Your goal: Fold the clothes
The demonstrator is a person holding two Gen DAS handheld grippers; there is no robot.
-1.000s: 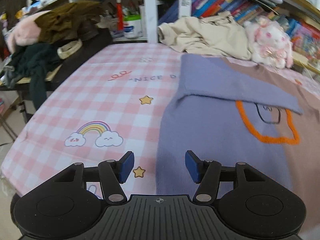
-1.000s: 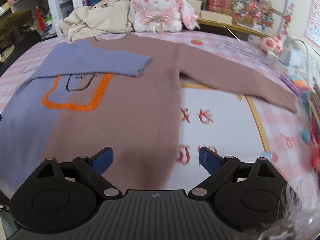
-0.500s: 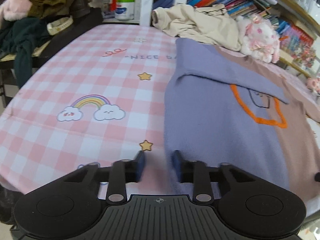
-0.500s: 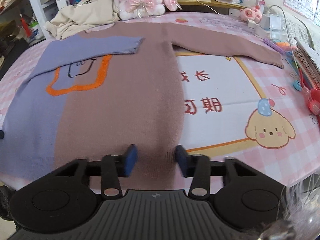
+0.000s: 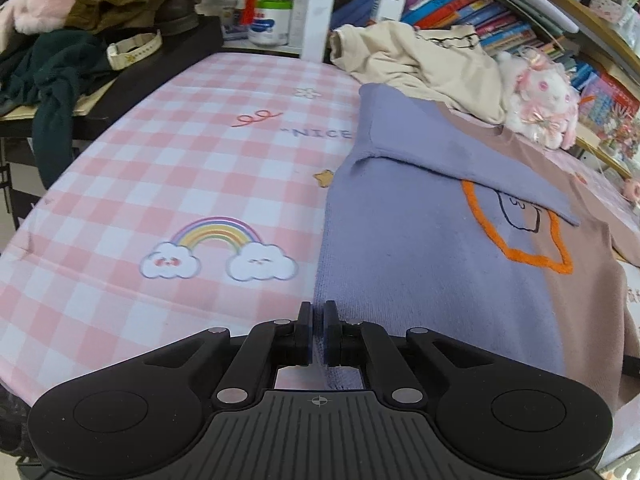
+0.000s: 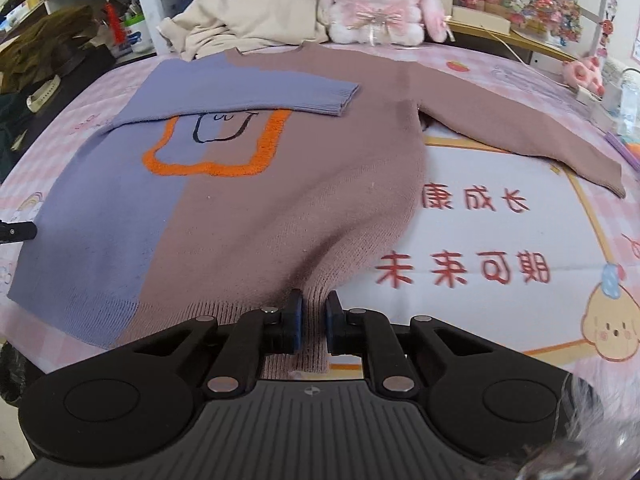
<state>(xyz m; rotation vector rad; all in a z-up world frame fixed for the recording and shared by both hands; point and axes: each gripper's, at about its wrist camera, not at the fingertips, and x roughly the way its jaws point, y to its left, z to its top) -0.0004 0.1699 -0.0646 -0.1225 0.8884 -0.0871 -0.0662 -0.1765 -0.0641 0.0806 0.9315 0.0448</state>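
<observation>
A purple and brown sweater (image 5: 420, 280) with an orange outline lies flat on the pink checked tablecloth (image 5: 180, 140). Its purple sleeve (image 6: 260, 96) is folded across the chest, and its brown sleeve (image 6: 520, 128) stretches out to the right. My left gripper (image 5: 318, 316) is closing its jaws on the purple hem corner, with the pads pinching the knit edge. At the brown hem of the sweater (image 6: 260, 220), my right gripper (image 6: 314, 308) is closing too, and ribbed fabric is bunched between its pads.
A crumpled beige garment (image 5: 420, 60) and a white plush rabbit (image 6: 376, 0) lie just past the sweater's collar. Dark clothes (image 5: 60, 60) are piled on a side table at far left. Small items (image 6: 592, 80) crowd the right side. The table's near edge is right below both grippers.
Both grippers went from wide open to pinched on the sweater's hem. Both pulled back toward the near table edge, so more of the sweater shows in each view.
</observation>
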